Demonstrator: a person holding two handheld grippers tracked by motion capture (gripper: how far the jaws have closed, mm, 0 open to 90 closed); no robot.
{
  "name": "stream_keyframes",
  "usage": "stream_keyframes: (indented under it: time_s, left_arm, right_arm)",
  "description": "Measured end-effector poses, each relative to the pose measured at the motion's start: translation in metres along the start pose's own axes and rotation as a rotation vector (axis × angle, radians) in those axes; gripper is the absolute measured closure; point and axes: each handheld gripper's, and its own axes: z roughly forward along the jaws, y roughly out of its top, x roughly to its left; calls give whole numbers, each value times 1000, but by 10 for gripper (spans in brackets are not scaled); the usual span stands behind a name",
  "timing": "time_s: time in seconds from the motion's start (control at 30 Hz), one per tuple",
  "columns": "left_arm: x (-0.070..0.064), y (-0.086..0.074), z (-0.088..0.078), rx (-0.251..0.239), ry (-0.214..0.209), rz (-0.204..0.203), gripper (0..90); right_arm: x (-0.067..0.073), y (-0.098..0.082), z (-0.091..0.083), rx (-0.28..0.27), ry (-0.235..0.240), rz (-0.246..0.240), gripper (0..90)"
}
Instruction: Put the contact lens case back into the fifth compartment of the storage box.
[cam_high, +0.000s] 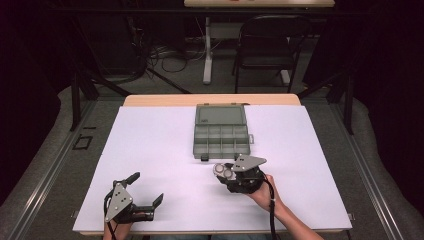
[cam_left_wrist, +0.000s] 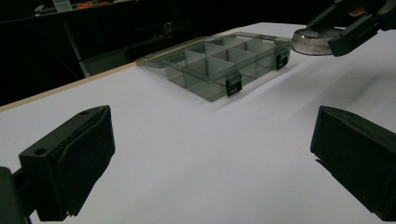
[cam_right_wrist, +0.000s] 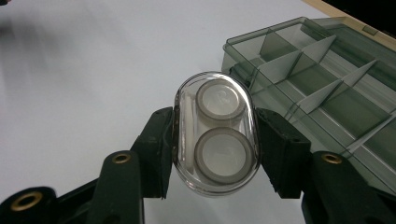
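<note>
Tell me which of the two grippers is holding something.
The right gripper: its jaws clamp the clear oval case. The left gripper stands open over bare table.

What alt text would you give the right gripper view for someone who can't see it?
The right hand-held gripper clamps a clear oval case with two round grey caps, above a white table. An open, smoky divided organizer box lies at the right.

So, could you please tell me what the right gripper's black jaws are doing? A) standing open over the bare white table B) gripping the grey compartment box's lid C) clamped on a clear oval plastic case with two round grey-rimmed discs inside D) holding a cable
C: the right gripper has its jaws pressed against both sides of the clear oval plastic case, held near the open grey compartment box.
</note>
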Motion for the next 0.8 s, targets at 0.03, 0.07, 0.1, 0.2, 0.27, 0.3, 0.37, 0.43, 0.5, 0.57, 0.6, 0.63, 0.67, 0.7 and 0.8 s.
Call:
stream_keyframes:
  time_s: [0.03,0.07,0.1,0.2,0.27,0.3,0.37,0.43,0.5,0.57,0.6,0.63,0.67,0.7,0.8]
  left_arm:
    - [0,0,0,0,0,0,0]
    - [0,0,0,-1,0,0,0]
    - [0,0,0,-1,0,-1,1]
    - [0,0,0,0,2,-1,0]
    - [0,0,0,0,3,-1,0]
    - [0,0,0,0,3,-1,0]
    - [0,0,0,0,2,-3,0]
    - [0,0,0,2,2,-4,1]
    - [0,0,0,-1,1,-2,1]
    - [1,0,0,-1,3,-2,1]
    - [1,0,0,-1,3,-2,0]
    - [1,0,0,0,4,-2,0]
    - [1,0,-1,-1,3,-3,0]
    - [1,0,-1,0,4,-2,0]
    - [1,0,-1,1,3,-2,0]
  right_arm:
    - [0,1,1,0,-1,-2,490]
    - [-1,1,1,-1,-1,-2,491]
    - [-1,2,2,2,-1,-3,490]
    - [-2,4,2,2,-4,-5,491]
    - [-2,5,2,0,-5,-6,491]
    - [-4,6,2,-1,-6,-5,491]
    - [-5,8,3,-3,-8,-4,490]
    - [-5,9,3,-2,-9,-4,491]
    - [-6,12,5,-5,-9,-5,490]
    - [-7,14,6,-3,-11,-7,490]
    - [-7,14,6,-3,-11,-7,490]
    - [-8,15,7,-1,-11,-7,490]
    - [-8,15,7,1,-11,-8,491]
    - [-9,17,8,4,-12,-8,490]
    - [-10,18,9,5,-12,-6,491]
